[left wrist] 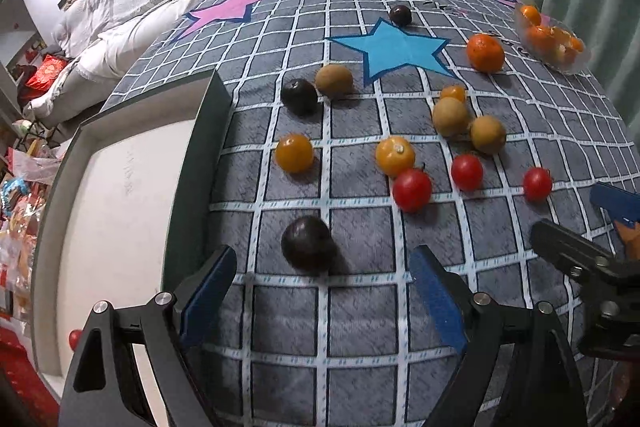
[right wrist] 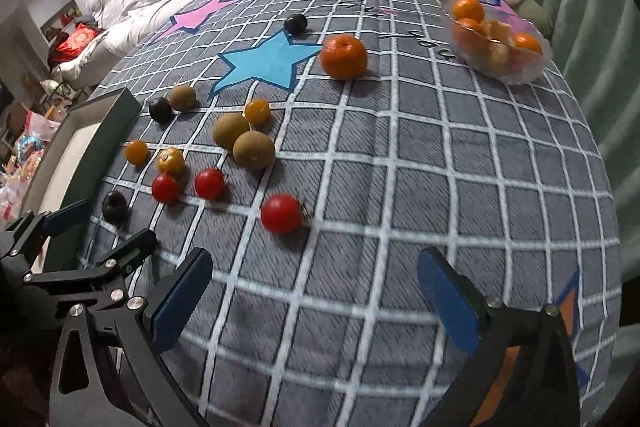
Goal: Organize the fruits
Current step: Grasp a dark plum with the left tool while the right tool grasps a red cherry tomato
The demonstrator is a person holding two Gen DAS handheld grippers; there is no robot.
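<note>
The bench (left wrist: 400,327) is covered with a grey checked cloth that has a blue star (left wrist: 394,49) printed on it. At its left edge stands a white tray (left wrist: 120,187) with a dark rim. A clear bowl (right wrist: 520,73) of small oranges sits at the far right. The left tool (left wrist: 324,291) and the right tool (right wrist: 316,299) are both released, with nothing between the blue pads. The fruits lie loose on the cloth: one orange (right wrist: 344,57) beside the star, three kiwis, dark plums (the nearest plum (left wrist: 308,243) is just ahead of the left tool), yellow tomatoes, and three red tomatoes, of which one (right wrist: 282,213) lies ahead of the right tool.
</note>
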